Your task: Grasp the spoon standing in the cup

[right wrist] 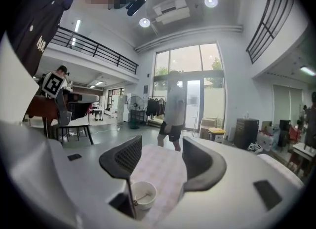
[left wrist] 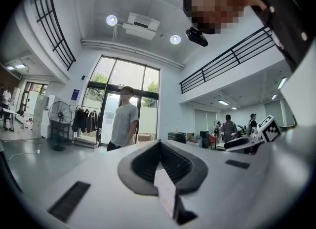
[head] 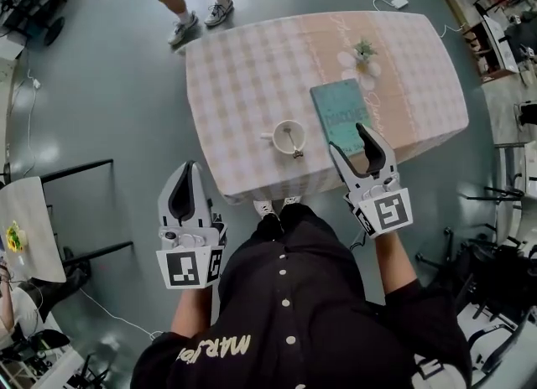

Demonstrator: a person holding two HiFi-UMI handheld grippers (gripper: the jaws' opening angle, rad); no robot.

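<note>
Tongs — right pair gaping near cup, left pair pressed together beside table.

Looking like a big open lab or studio hall: high ceiling with round lights, mezzanine railing running along the wall, tall glass entrance, grey floor. Standing fan, clothes rack, people standing among cluttered benches, cloth-covered table sitting mid-floor.
</note>
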